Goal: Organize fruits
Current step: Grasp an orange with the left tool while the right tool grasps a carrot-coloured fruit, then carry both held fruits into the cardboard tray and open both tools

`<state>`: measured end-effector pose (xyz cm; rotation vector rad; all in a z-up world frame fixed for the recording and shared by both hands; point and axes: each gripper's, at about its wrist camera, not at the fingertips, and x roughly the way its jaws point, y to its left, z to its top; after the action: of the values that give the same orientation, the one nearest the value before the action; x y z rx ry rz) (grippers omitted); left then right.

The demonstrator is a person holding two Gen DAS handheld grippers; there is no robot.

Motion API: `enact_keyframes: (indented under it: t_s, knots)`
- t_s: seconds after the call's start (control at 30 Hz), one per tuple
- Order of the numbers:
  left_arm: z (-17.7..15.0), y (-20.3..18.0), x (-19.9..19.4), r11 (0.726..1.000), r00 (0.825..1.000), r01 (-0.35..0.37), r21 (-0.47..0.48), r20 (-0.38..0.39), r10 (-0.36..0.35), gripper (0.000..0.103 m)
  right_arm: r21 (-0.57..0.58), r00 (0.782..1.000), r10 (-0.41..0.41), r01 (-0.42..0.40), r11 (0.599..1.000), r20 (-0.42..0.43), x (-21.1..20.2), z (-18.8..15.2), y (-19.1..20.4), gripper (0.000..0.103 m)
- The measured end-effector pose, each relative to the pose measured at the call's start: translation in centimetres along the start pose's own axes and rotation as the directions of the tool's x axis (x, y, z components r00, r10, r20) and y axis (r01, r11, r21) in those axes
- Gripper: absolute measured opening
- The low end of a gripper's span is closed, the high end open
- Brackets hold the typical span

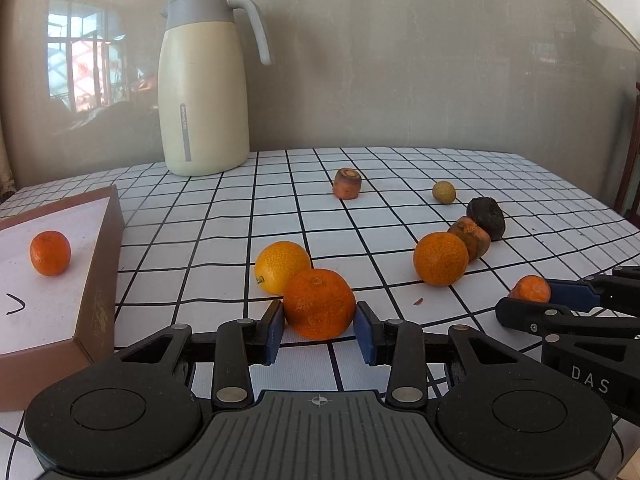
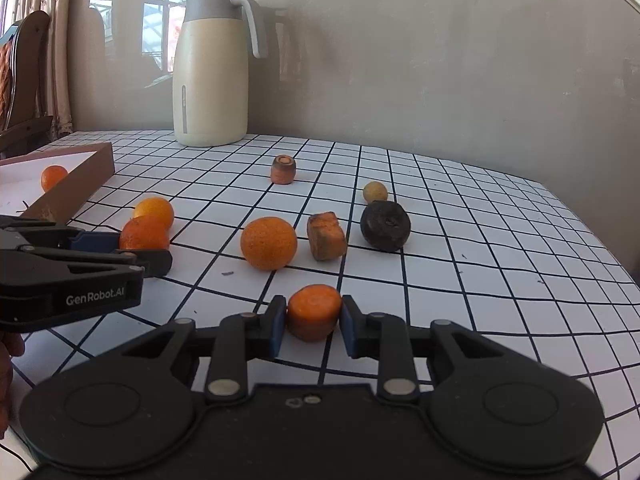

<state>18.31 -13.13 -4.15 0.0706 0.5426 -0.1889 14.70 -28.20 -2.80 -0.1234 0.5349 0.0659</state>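
Bracketing a dimpled, round tangerine [image 1: 319,304] on the checked table [image 1: 224,216] with left tool [image 1: 319,326], pads at its sides, clamped or not impossible to tell; likewise right tool [image 2: 313,322] around a blunt carrot stub [image 2: 314,312]. Risking a roll-away or knocking the neighbouring yellow orange [image 1: 280,266] if squeezed off-centre; box [image 1: 100,264] near left.

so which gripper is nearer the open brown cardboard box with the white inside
Left. The left gripper, jaws around a wrinkled orange tangerine, sits right beside the brown cardboard box. The right gripper, around a cut orange carrot chunk, is farther right.
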Motion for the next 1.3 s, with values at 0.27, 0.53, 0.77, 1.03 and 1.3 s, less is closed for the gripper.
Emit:
enact_keyframes:
  t_s: [0.27,0.53,0.77,1.03,1.3]
  knots:
    - [0.9,0.6,-3.1,1.000,0.998,0.009,0.011,0.059,-0.010,0.038,0.004,0.999,-0.003,0.003,1.000,0.048,-1.7,1.0,0.2,0.020]
    - [1.4,2.6,-7.2,0.999,0.994,-0.019,0.027,0.111,0.016,0.038,-0.007,0.995,0.016,-0.016,1.000,0.096,-3.9,2.5,1.6,0.020]
    - [1.6,5.0,-10.2,0.997,0.986,-0.071,0.031,0.154,0.065,0.038,-0.027,0.988,0.052,-0.049,0.998,0.148,-5.7,3.7,3.7,0.020]
    - [1.5,8.8,-12.2,0.991,0.976,-0.135,-0.016,0.170,0.136,0.038,-0.066,0.977,0.104,-0.093,0.993,0.186,-6.9,4.7,6.4,0.020]
    - [1.0,11.9,-13.4,0.983,0.967,-0.177,-0.047,0.180,0.182,0.038,-0.109,0.962,0.178,-0.158,0.981,0.208,-7.1,5.6,10.4,0.020]
